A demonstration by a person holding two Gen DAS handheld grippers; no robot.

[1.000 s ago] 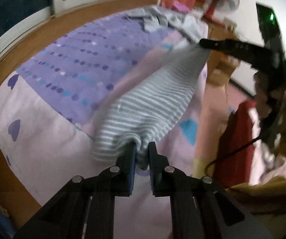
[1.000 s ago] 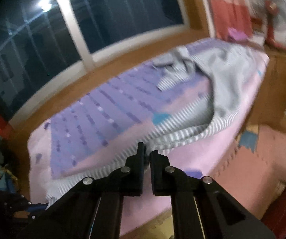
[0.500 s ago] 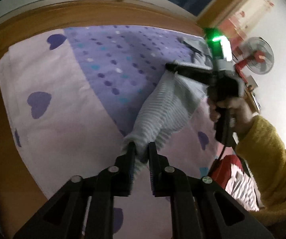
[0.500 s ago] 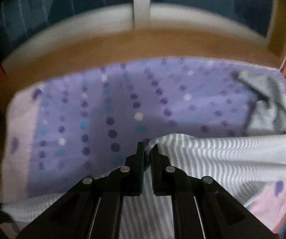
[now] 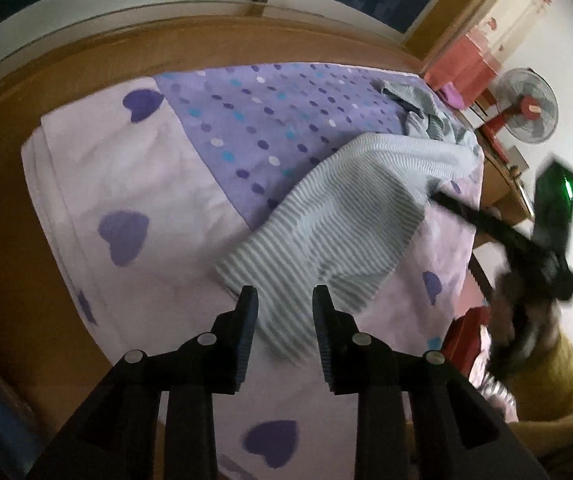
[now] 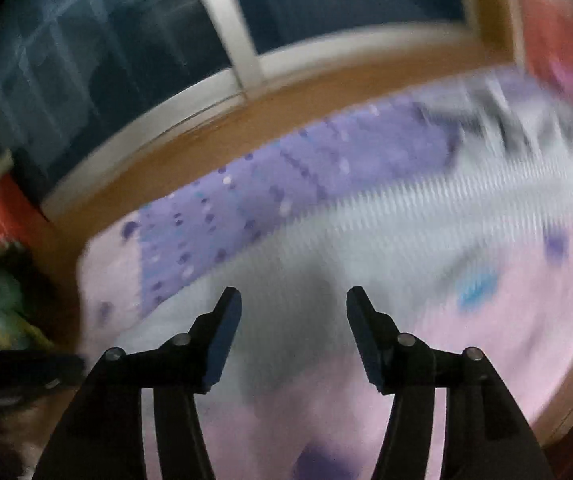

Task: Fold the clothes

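Grey-and-white striped garment (image 5: 338,216), folded over into a long band, lying flat and diagonal across the bed (image 5: 126,168), half on the dotted purple panel, half on the pale pink. Second grey garment (image 5: 426,116) crumpled at the far end, just beyond it.

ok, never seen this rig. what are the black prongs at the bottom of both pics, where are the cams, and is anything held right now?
No robot here: a person holds a two-finger tool in each hand, each with a fisheye camera looking along its fingers. The prongs are those fingers.

One picture looks from the left tool, the other from the right tool; that one is motion-blurred. The left view also catches the right tool off to its right side.

Below lies a bed cover, lilac with hearts plus a dotted purple panel. On it lie a grey striped garment and a crumpled grey one farther back.

Nothing is held: both tools' jaws are opening, the striped cloth lying loose beneath them.
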